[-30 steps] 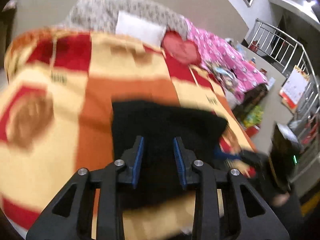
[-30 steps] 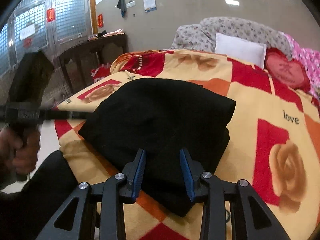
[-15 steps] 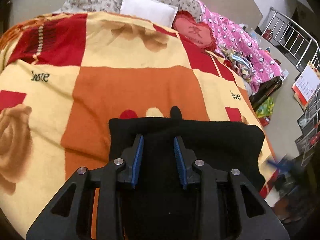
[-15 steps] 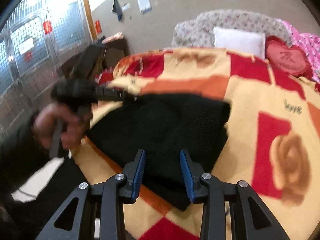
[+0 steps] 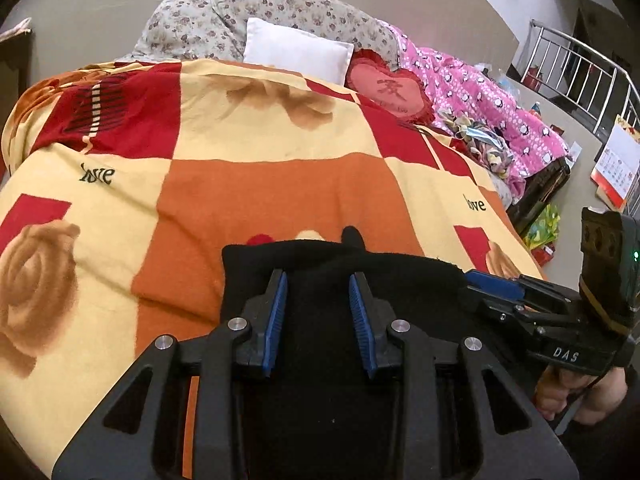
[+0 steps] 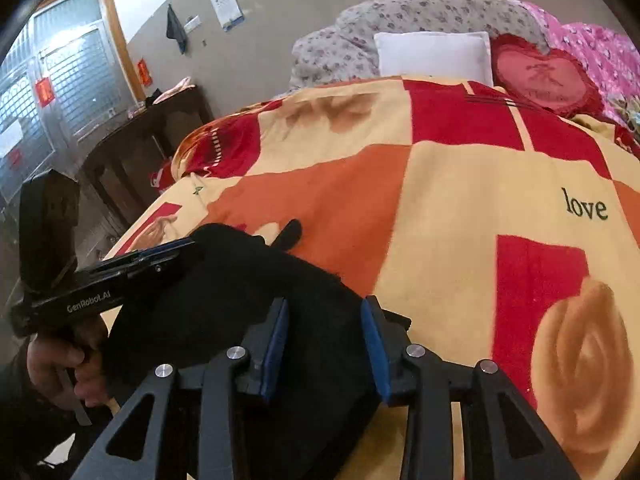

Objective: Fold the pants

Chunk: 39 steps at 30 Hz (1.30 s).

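Note:
The black pants (image 5: 400, 280) lie folded in a block on the near part of a red, orange and cream blanket (image 5: 280, 184). A small black tab sticks out past their far edge. My left gripper (image 5: 318, 280) stands low over the left half of the pants, its blue pads a little apart, with cloth showing below the gap and nothing pinched. My right gripper (image 6: 326, 304) stands the same way over the right half of the pants (image 6: 248, 280). Each gripper shows in the other's view: the left gripper (image 6: 172, 246) at the left edge, the right gripper (image 5: 486, 280) at the right edge.
At the head of the bed lie a white pillow (image 5: 296, 54), a red heart cushion (image 5: 390, 90), a floral quilt (image 5: 224, 20) and a pink quilt (image 5: 480, 104). A dark wooden table (image 6: 136, 136) stands left of the bed, a metal railing (image 5: 580, 64) to its right.
Both grippers have come down and in to the two ends of the pants. The left hand swung in from the side, and the right gripper now shows in the left wrist view.

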Tool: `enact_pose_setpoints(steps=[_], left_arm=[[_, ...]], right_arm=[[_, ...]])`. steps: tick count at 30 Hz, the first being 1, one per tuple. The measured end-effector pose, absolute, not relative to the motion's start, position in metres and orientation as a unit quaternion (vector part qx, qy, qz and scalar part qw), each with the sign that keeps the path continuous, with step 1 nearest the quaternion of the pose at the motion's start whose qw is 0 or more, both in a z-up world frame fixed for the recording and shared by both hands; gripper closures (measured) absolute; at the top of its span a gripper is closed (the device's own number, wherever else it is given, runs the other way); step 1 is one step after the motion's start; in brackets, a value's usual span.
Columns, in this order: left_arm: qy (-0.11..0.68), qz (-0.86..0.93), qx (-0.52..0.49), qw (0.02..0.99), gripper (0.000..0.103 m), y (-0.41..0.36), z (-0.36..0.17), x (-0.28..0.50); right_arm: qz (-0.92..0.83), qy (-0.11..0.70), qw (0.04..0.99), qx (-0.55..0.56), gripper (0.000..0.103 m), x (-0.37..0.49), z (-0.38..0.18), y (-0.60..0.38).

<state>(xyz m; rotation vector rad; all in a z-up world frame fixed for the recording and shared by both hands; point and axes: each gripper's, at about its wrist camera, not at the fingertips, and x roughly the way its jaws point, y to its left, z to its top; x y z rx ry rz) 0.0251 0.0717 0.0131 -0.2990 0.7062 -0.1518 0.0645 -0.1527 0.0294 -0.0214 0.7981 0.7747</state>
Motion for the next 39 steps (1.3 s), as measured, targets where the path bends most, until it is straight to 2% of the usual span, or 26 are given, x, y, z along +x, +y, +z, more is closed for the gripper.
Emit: enact_pose_setpoints(steps=[7, 10, 11, 12, 14, 16, 18, 21, 23, 25, 27, 29, 31, 33, 37, 39], left_arm=[[0.322, -0.087, -0.189, 0.923, 0.072, 0.085, 0.018, 0.014], [0.304, -0.080, -0.209, 0.926, 0.072, 0.095, 0.023, 0.000], [0.303, -0.074, -0.210, 0.926, 0.071, 0.097, 0.024, -0.004], [0.306, -0.067, -0.212, 0.926, 0.062, 0.100, 0.024, -0.009], [0.316, -0.060, -0.222, 0.921, 0.046, 0.105, 0.021, -0.014], [0.327, -0.061, -0.243, 0.911, 0.046, 0.112, 0.015, -0.017], [0.336, -0.073, -0.271, 0.899, 0.046, 0.117, 0.010, -0.014], [0.364, -0.113, -0.328, 0.864, 0.045, 0.121, -0.005, -0.003], [0.370, -0.125, -0.328, 0.860, 0.044, 0.116, -0.007, 0.001], [0.371, -0.126, -0.319, 0.863, 0.045, 0.113, -0.006, 0.000], [0.370, -0.122, -0.315, 0.865, 0.062, 0.113, -0.005, -0.003], [0.365, -0.114, -0.288, 0.878, 0.070, 0.107, 0.003, -0.006], [0.362, -0.107, -0.260, 0.889, 0.071, 0.101, 0.014, -0.005], [0.351, -0.108, -0.244, 0.898, 0.071, 0.098, 0.025, 0.004], [0.339, -0.118, -0.228, 0.905, 0.071, 0.093, 0.039, 0.042], [0.359, -0.118, -0.225, 0.898, 0.070, 0.090, 0.034, 0.066]], right_arm=[[0.381, 0.298, 0.875, -0.009, 0.067, 0.017, 0.062, -0.174], [0.379, 0.364, 0.849, -0.052, 0.062, 0.009, 0.032, -0.163], [0.382, 0.345, 0.856, -0.044, 0.062, 0.005, 0.033, -0.170], [0.381, 0.348, 0.856, -0.035, 0.062, 0.005, 0.039, -0.176], [0.369, 0.331, 0.869, 0.017, 0.061, 0.008, 0.050, -0.198], [0.363, 0.334, 0.863, 0.108, 0.053, 0.017, 0.047, -0.223], [0.358, 0.388, 0.830, 0.180, 0.051, 0.034, 0.030, -0.233], [0.357, 0.451, 0.784, 0.232, 0.051, 0.047, 0.006, -0.230], [0.375, 0.455, 0.774, 0.229, 0.051, 0.047, 0.008, -0.224], [0.379, 0.451, 0.782, 0.205, 0.050, 0.042, 0.011, -0.216], [0.380, 0.453, 0.781, 0.203, 0.053, 0.042, 0.012, -0.217], [0.384, 0.448, 0.780, 0.209, 0.060, 0.041, 0.013, -0.219], [0.388, 0.429, 0.790, 0.204, 0.069, 0.042, 0.019, -0.216], [0.392, 0.410, 0.795, 0.215, 0.071, 0.046, 0.024, -0.217], [0.383, 0.369, 0.808, 0.256, 0.073, 0.079, 0.038, -0.219], [0.371, 0.363, 0.812, 0.266, 0.073, 0.098, 0.039, -0.223]])
